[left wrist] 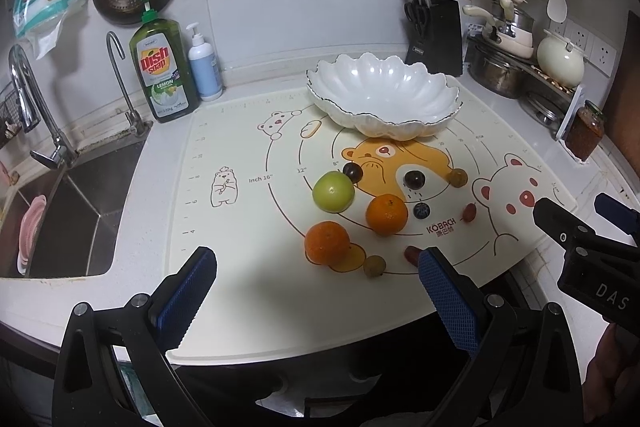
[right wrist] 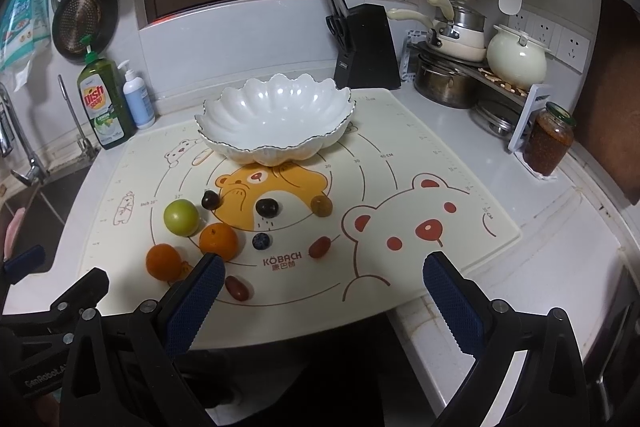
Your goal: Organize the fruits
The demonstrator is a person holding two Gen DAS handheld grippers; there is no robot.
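Fruits lie loose on your baking mat [right wrist: 440, 195], in front of the empty white bowl [right wrist: 276, 119]: green apple [right wrist: 181, 217], two oranges [right wrist: 218, 241], then dark grapes [right wrist: 267, 207] and a blueberry [right wrist: 261, 241]. Your left gripper [left wrist: 318, 285] and right gripper [right wrist: 324, 285] both hover spread wide, grasping nothing.

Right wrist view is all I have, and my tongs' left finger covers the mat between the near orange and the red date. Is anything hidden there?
Observer: Yes. A small tan round fruit lies there on the mat, beside the near orange.
Operator: Are the left tongs open? I only see an edge of them.
Observer: The left tongs are wide open and hold nothing, above the mat's near edge.
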